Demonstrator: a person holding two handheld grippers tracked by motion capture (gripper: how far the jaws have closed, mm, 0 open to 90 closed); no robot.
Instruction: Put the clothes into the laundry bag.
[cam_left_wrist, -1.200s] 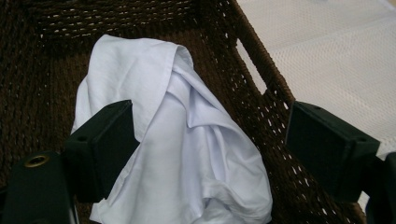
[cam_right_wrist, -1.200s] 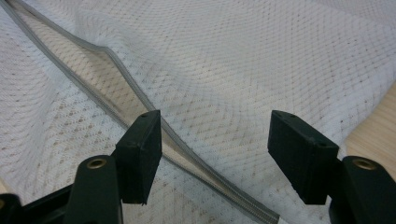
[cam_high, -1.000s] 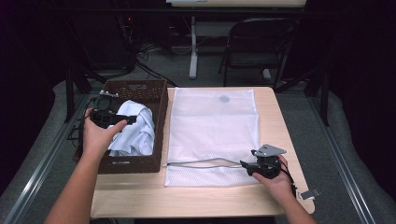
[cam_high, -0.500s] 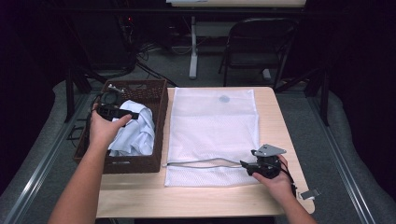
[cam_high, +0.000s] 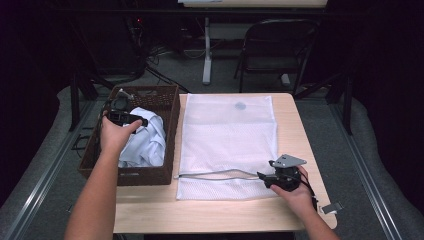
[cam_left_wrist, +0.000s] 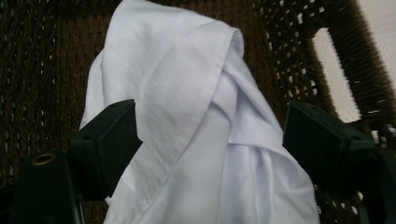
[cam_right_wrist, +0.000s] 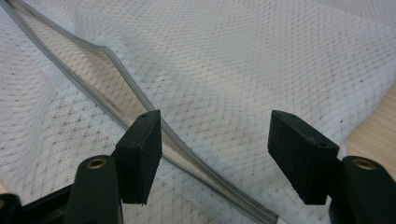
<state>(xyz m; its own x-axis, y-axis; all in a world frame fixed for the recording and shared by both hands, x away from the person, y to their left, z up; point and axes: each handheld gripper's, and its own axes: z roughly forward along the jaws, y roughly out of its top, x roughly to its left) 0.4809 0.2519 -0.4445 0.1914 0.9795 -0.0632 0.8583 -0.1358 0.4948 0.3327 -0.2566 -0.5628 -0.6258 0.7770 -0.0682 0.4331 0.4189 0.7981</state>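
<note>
- The white shirt (cam_left_wrist: 196, 121) lies crumpled in the wicker basket (cam_high: 165, 107), left of the mesh laundry bag (cam_high: 230, 135).
- The left gripper (cam_left_wrist: 210, 140) has moved deeper into the basket, fingers wide around the shirt, probably about to grasp it.
- The right gripper (cam_right_wrist: 215, 158) stays by the bag's zipper (cam_right_wrist: 116, 79), fingers wide.
- A wooden counter (cam_high: 300, 130) carries everything; a folding chair (cam_high: 275, 45) stands behind in the dim room.

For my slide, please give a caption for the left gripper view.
Open left tool poised around crumpled white cloth inside dark woven basket.
</note>
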